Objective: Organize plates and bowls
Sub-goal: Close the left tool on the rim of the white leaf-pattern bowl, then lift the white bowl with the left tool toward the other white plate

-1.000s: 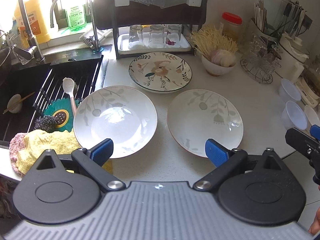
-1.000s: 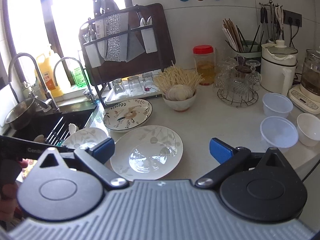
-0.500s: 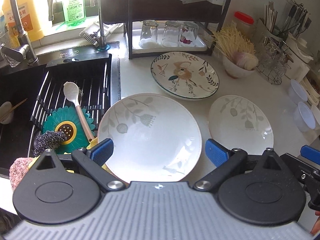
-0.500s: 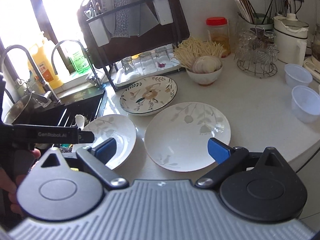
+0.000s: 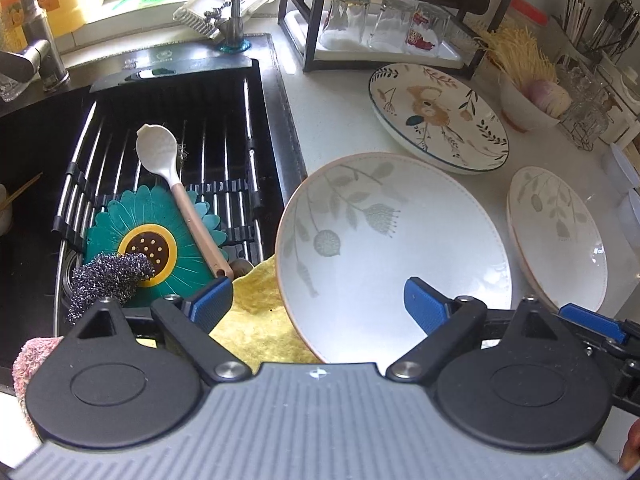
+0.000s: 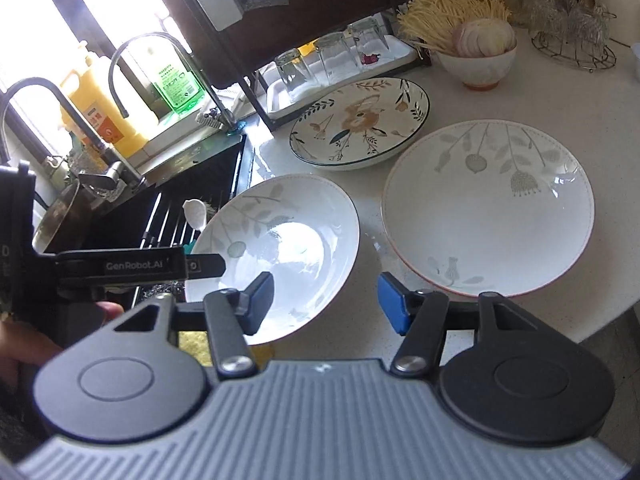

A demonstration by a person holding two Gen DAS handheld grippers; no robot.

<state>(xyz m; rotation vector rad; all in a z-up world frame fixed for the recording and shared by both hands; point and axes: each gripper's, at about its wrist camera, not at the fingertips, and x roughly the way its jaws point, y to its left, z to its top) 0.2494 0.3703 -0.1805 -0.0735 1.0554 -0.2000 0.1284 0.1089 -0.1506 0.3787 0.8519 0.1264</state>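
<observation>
Plates sit on the white counter beside the sink. My left gripper is wide and closing, straddling the near-left rim of the left leaf plate at frame centre, pads not pressing. My right gripper is half-closed and narrowing over the counter, nothing gripped, between that plate and the right leaf plate. The floral plate lies above them.

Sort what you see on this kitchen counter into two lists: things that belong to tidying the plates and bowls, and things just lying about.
Belong to the job: near white plate, far white plate, flowered plate.

Lying about: spoon, scouring pad, yellow cloth, glasses.
</observation>
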